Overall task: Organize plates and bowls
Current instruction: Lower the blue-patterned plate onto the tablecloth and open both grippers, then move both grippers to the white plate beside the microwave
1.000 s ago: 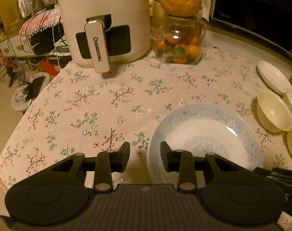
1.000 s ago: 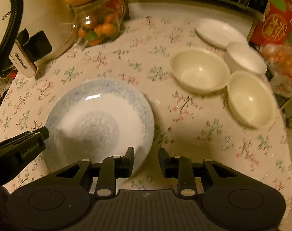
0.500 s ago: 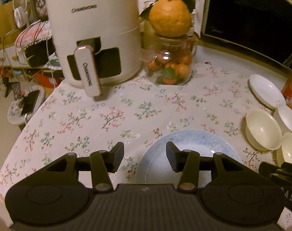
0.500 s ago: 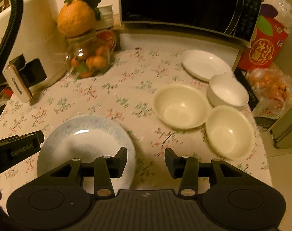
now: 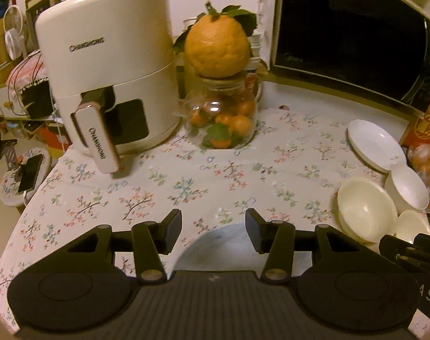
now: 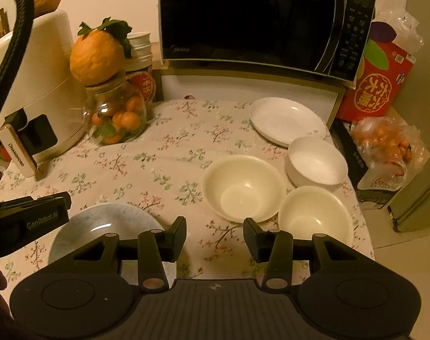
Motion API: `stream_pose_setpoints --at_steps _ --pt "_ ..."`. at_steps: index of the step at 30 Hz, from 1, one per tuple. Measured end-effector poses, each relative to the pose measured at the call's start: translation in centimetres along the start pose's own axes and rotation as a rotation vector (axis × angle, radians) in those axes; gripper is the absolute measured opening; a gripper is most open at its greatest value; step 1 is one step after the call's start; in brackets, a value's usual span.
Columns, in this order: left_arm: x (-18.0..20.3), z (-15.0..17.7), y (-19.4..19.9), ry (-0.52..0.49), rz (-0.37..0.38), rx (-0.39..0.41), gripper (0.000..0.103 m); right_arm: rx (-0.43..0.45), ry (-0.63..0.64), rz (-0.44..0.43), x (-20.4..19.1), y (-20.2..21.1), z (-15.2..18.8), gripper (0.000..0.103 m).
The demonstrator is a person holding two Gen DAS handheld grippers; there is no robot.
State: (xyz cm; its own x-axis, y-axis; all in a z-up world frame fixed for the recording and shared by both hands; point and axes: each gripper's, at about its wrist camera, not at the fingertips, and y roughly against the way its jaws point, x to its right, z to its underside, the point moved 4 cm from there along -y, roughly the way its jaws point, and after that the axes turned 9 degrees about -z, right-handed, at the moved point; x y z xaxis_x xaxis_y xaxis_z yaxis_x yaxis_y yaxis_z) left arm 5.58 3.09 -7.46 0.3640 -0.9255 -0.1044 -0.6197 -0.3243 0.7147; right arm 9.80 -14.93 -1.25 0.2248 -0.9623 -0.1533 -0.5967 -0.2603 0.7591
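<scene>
A blue-rimmed plate (image 5: 215, 243) lies flat on the floral tablecloth, also visible low on the left in the right wrist view (image 6: 101, 221). My left gripper (image 5: 213, 229) hangs above its far rim, open and holding nothing. My right gripper (image 6: 215, 235) is open too, over bare cloth between the plate and the bowls. To the right stand a wide cream bowl (image 6: 243, 187), a smaller cream bowl (image 6: 314, 215), a white bowl (image 6: 317, 161) and a white plate (image 6: 285, 119). The same group shows at the right in the left wrist view, with the cream bowl (image 5: 362, 206) nearest.
A white air fryer (image 5: 107, 79) and a glass jar of small oranges (image 5: 223, 121) topped by a big citrus stand at the back left. A black microwave (image 6: 254, 19), a red box (image 6: 379, 85) and a bag of oranges (image 6: 385, 144) line the back and right. The table's right edge (image 6: 365, 226) drops to the floor.
Both grippers have risen and pulled back from the blue-rimmed plate, and their jaws have spread wider. The plate stays on the table.
</scene>
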Motion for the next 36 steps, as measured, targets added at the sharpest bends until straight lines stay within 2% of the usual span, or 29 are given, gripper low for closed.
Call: stream_pose_setpoints --at_steps 12,16,21,28,33,36 --pt "3.3 -1.9 -0.8 -0.042 0.019 0.029 0.047 0.043 -0.014 0.031 2.1 0.1 -2.3 0.044" --pt "4.6 -2.7 -1.2 -0.059 0.03 0.046 0.047 0.071 -0.007 0.049 3.0 0.3 -3.5 0.049" --pt "7.0 -3.7 -2.1 -0.096 0.028 0.081 0.05 0.088 -0.036 0.046 5.0 -0.2 -5.0 0.05" --pt "11.0 -4.4 -4.9 -0.14 0.063 0.065 0.052 0.129 -0.188 0.034 11.9 -1.1 -7.6 0.054" --pt "13.7 -5.2 -6.2 -0.148 0.087 0.06 0.052 0.129 -0.338 0.036 17.5 -2.7 -7.8 0.055" --pt "15.5 -5.9 -6.6 -0.154 0.108 0.065 0.054 0.12 -0.36 0.042 19.5 -4.0 -7.7 0.055"
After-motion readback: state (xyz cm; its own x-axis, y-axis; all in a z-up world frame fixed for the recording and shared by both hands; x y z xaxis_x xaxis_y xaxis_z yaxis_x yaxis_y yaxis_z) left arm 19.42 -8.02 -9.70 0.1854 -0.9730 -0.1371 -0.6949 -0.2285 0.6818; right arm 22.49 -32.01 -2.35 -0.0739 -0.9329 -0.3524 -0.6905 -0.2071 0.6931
